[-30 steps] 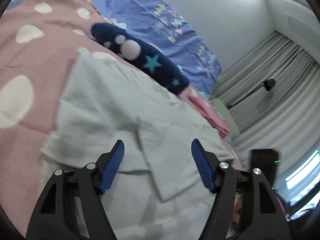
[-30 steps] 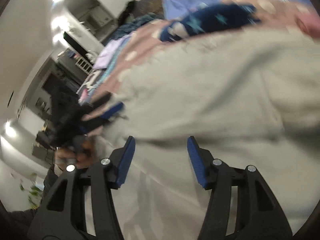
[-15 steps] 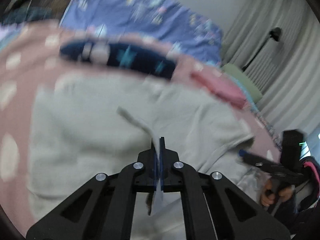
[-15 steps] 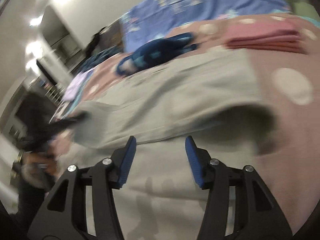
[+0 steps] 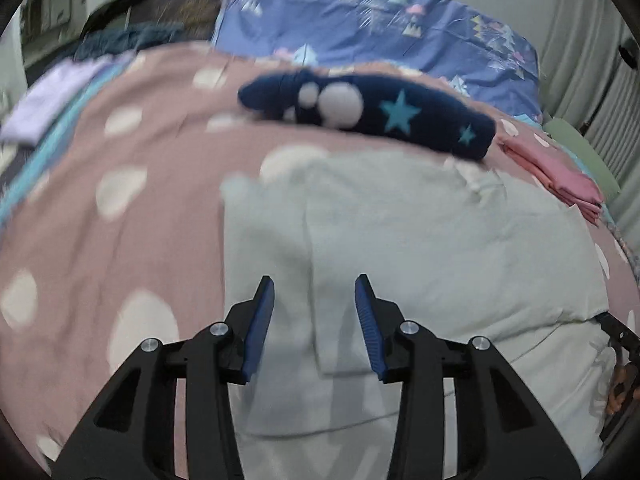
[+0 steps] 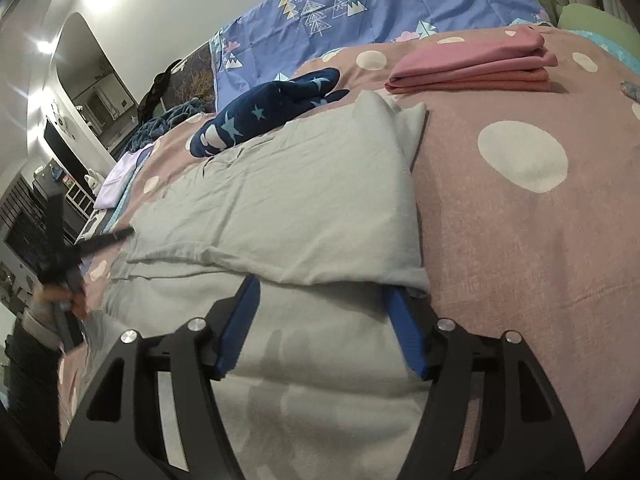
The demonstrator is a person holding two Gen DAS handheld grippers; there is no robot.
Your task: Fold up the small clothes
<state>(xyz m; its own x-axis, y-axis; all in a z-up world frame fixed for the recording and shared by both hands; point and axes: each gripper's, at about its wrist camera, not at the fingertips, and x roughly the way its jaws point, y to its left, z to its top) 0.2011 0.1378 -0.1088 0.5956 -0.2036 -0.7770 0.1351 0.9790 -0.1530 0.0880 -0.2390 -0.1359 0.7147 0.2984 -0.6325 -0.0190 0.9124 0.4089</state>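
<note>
No words, no labels, no numbers to read anywhere in either view. The navy garment [image 5: 372, 114] carries only stars and white blobs, and the blue sheet [image 6: 384, 4] just little trees and clouds (pictures, not lettering).

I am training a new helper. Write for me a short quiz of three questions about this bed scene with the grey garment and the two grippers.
1. True or false: the left gripper has its jaws shut on the grey garment.
2. Which item lies just beyond the grey garment? A) the navy star-patterned garment B) a yellow towel C) a shoe
3. What colour is the folded stack on the dotted bedspread?

Key: 1 false, the jaws stand apart with nothing pinched. 2 A. 3 pink.
</note>
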